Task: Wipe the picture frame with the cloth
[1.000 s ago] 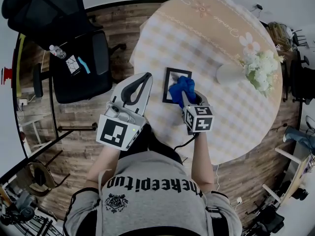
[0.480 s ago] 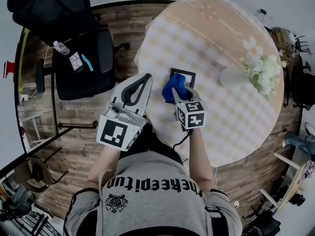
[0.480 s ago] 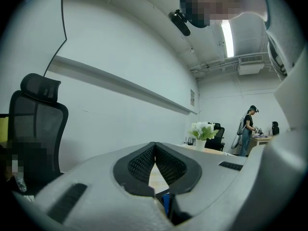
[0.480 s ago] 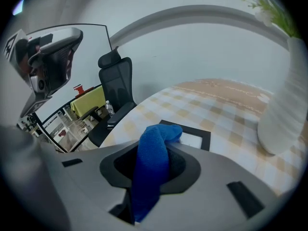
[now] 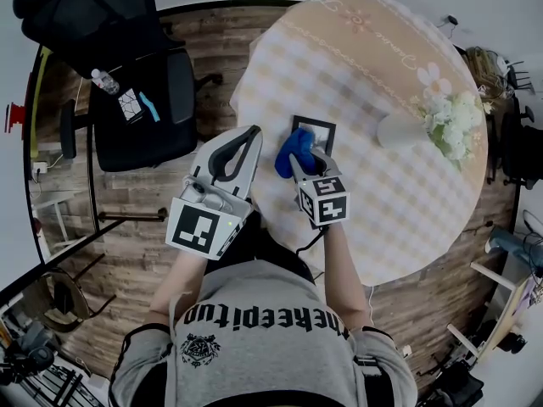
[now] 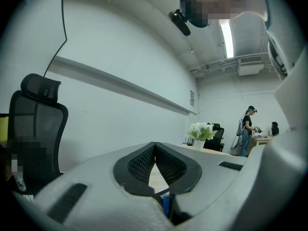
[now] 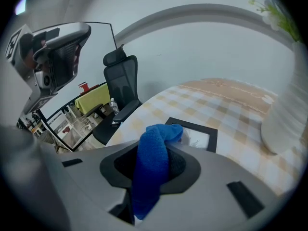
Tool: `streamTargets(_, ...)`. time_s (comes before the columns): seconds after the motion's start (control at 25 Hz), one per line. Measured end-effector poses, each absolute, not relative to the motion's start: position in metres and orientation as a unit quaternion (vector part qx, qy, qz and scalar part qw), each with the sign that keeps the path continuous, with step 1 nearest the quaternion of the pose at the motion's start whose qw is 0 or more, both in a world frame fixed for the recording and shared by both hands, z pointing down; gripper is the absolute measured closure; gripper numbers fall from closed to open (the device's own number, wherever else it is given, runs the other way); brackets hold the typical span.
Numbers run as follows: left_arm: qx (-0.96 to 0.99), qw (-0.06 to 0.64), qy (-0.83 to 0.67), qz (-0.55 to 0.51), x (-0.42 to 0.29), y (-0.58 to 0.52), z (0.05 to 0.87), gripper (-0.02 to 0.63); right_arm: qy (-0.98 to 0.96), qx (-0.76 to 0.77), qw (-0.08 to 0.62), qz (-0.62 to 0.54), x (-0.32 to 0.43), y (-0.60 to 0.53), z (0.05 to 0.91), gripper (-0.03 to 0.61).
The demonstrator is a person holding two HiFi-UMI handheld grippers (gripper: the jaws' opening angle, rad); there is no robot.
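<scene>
The right gripper (image 5: 299,161) is held clenched on a blue cloth (image 5: 293,147), which is pinched between its two jaws; in the right gripper view the cloth is seen hanging down through the dark pads, its bunched upper end folded forward beyond the jaw tips. That bunched end is seen over the near left corner of the picture frame (image 5: 315,131), though it cannot be told whether the cloth is pressed on the frame. The frame, black-edged with a pale middle, is laid flat on the round table (image 5: 382,202), near the table's edge closest to the person. The table is covered by a checked tablecloth in beige and white.

The left gripper (image 5: 243,145) is held off the table's edge, beside the right gripper and clear of the frame. Its jaws are brought together at the tips, and nothing is gripped between them.

A white vase (image 5: 397,130) with white flowers (image 5: 454,115) is stood on the table, well to the right of the frame. A black office chair (image 5: 140,100) is set on the wooden floor (image 5: 127,253) to the left of the table, and a water bottle (image 5: 103,82) is laid on its seat. In the left gripper view a standing person (image 6: 247,129) is seen far off in the room.
</scene>
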State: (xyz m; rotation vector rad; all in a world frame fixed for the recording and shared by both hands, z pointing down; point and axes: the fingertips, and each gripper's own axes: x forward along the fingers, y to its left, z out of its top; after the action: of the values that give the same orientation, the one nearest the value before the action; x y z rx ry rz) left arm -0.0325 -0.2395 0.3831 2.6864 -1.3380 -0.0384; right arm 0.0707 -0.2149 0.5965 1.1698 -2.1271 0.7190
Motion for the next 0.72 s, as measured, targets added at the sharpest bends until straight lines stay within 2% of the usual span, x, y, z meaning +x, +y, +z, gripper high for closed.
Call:
streamTargets(0.48,0.896,0.066,-0.438,-0.018,-0.022,-0.228,0.379,0.597,-0.802,0.433,0.317,0.264,0.073,-0.191,0.603,0.483)
streamTargets(0.72,0.897,0.063,-0.438,-0.015,-0.022,-0.222,0.376,0.597,-0.783,0.465,0.336,0.24,0.1,-0.189,0.601,0.483)
